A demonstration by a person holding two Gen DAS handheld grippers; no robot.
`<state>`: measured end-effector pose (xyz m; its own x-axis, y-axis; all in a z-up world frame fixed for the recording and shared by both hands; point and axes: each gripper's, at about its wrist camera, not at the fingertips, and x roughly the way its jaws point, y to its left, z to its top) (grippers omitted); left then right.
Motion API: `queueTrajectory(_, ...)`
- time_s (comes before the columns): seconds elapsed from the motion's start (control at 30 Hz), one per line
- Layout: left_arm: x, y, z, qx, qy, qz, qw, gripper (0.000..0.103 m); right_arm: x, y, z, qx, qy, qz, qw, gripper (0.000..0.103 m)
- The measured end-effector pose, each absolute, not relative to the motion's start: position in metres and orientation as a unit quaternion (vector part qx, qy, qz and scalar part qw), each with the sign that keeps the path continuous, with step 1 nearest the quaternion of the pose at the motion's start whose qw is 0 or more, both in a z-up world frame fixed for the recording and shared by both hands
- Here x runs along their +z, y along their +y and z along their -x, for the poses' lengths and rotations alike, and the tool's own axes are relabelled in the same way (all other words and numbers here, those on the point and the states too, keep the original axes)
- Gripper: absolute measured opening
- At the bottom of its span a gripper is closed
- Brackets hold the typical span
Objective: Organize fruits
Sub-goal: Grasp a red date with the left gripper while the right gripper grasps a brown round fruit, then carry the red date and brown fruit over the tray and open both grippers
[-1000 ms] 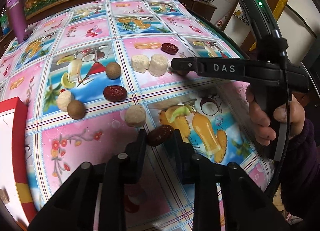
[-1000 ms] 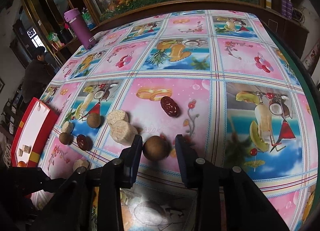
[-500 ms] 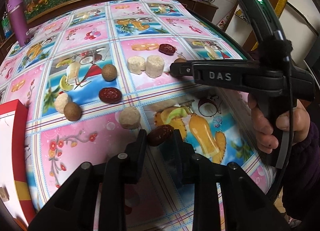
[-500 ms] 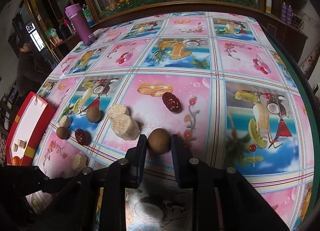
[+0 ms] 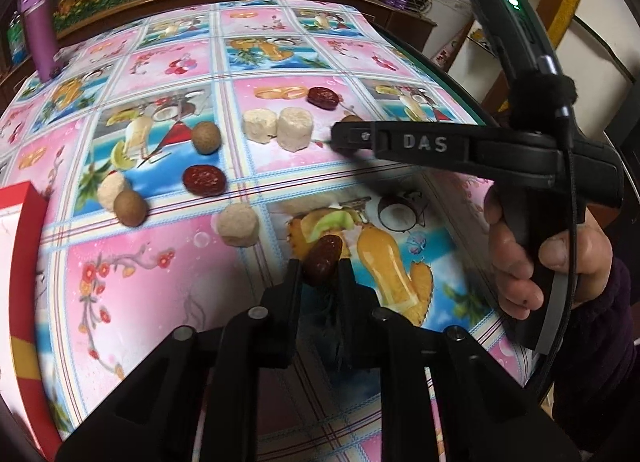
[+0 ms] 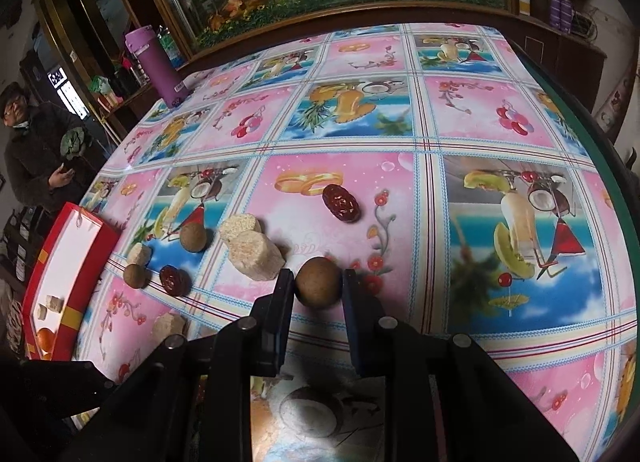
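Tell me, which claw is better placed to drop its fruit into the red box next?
Probably the left claw. It is shut on a red date, and the red box sits right beside it. The right claw, shut on a brown longan, is farther across the table.

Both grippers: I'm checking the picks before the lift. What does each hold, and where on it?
The left gripper clamps a red date across its lower half. The right gripper clamps a brown round fruit by its two sides.
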<state>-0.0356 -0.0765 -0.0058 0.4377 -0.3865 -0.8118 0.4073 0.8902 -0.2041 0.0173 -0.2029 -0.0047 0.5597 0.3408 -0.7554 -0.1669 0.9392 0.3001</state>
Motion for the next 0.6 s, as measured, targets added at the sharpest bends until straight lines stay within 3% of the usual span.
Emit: queueTrajectory(0.6, 0.047, 0.014, 0.078, -0.151, 0.409, 0.044, 0.899, 0.019, 0.040, -0.167, 0.047, 0.168, 0.397, -0.128, 0.893, 0.023)
